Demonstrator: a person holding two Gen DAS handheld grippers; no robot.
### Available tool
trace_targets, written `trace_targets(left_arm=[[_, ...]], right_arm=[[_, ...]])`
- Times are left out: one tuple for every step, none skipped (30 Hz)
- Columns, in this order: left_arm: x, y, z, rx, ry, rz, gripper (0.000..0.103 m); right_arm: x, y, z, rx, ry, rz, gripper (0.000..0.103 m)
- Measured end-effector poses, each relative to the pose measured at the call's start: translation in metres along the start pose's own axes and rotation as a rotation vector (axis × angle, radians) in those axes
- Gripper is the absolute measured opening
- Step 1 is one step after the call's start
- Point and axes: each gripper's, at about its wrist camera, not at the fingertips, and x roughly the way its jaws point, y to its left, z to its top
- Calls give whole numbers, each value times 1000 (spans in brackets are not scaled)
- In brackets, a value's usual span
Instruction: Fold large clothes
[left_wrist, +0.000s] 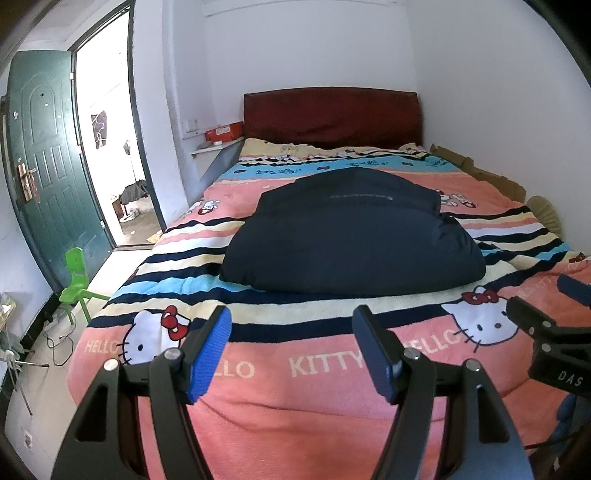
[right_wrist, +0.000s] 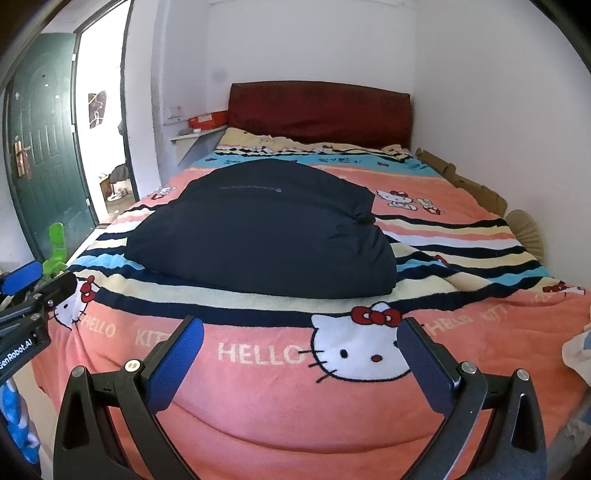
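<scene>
A dark navy padded garment (left_wrist: 351, 232) lies folded into a thick bundle in the middle of the bed (left_wrist: 258, 417), on a pink striped cartoon-cat blanket. It also fills the centre of the right wrist view (right_wrist: 266, 229). My left gripper (left_wrist: 291, 317) hovers over the bed's near end, short of the garment, open with nothing between its blue pads. My right gripper (right_wrist: 301, 328) stands open beside it, also empty. Each gripper shows at the edge of the other's view: the right one (left_wrist: 554, 314), the left one (right_wrist: 33, 288).
A dark red headboard (left_wrist: 332, 116) backs the bed against a white wall. To the left are an open green door (left_wrist: 48, 177), a green plastic chair (left_wrist: 75, 284), cables on the floor, and a wall shelf with an orange box (left_wrist: 223, 133). Cardboard (left_wrist: 487, 177) lines the bed's right side.
</scene>
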Motion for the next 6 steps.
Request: trace_targets(left_arm=[[0,0,0,-1,0,-1,66],[0,0,0,-1,0,-2,66],[0,0,0,0,-2,-2,66],[-1,-1,0,5,-5,2,66],[-2,-1,0,9,-8,3,66],[-3,-2,0,17,-13,2,66]], right_arm=[[0,-1,0,2,3,-3,102],[1,-2,-1,4,6,-5,102],[1,-2,-1,5,8,-8,102],[1,-3,-2,6,10,-10,102],[1,-4,-2,8,12,-12,102],[2,-4,-3,9,14,-13,102]])
